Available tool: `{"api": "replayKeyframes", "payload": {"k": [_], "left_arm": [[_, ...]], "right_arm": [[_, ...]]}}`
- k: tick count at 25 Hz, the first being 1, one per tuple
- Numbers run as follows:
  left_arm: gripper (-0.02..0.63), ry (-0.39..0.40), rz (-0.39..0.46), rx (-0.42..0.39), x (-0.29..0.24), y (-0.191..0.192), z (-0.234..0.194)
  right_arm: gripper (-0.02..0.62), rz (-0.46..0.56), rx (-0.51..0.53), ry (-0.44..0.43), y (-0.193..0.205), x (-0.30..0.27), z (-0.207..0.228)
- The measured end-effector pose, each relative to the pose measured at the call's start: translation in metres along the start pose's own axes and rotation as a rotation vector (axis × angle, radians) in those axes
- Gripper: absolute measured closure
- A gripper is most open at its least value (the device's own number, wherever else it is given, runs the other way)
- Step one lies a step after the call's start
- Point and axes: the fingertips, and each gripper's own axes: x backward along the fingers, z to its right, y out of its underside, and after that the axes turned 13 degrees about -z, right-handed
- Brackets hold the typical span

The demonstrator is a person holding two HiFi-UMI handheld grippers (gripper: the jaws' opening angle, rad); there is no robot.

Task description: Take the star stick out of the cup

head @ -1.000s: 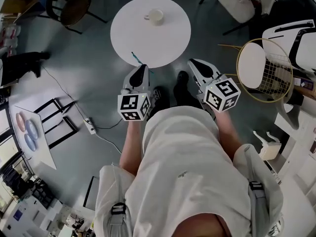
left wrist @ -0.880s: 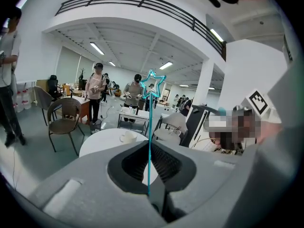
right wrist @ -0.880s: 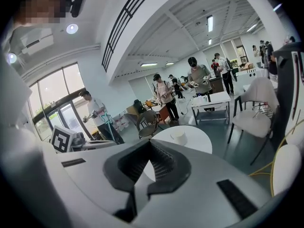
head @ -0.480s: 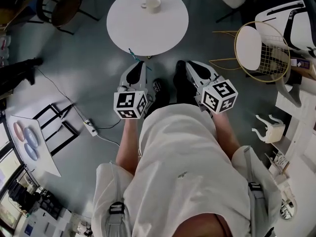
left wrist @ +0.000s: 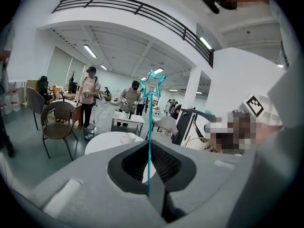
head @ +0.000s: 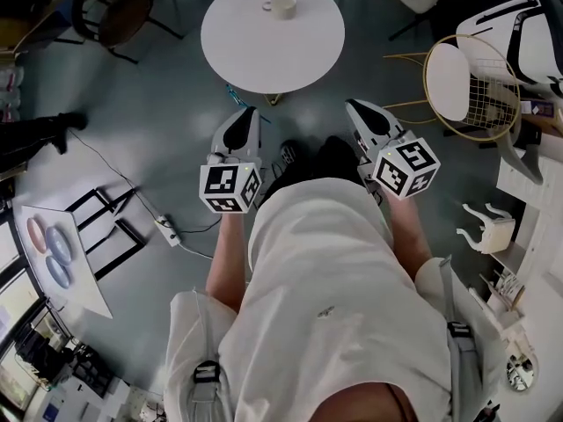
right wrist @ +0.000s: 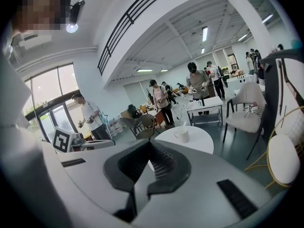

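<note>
1. Left gripper [left wrist: 151, 186]: jaws clenched on star stick [left wrist: 150, 127], pinched near its lower end. Shaft rising from between the jaws, star at the far end.
2. Right gripper [right wrist: 137, 177]: jaws closed together, nothing between them.
3. Cup [head: 281, 4]: on round surface [head: 264, 55], well ahead of both jaws. Stick apparently already clear of it.
4. Handling, judged: thin shaft, likely to pivot in so narrow a pinch. Firm pressure, no wrist roll, slow carry.
5. Hazard, judged: star end probably prone to swing. Best carried apart from the right jaws.
</note>
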Motion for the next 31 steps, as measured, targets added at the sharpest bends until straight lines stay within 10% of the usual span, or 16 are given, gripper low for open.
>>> {"api": "replayKeyframes", "payload": {"k": [31], "left_arm": [[0.584,0.014,0.027,0.010,0.005,-0.001,0.011]], "right_arm": [[0.589,0.035,0.050,0.025,-0.006,0.018,-0.013]]}}
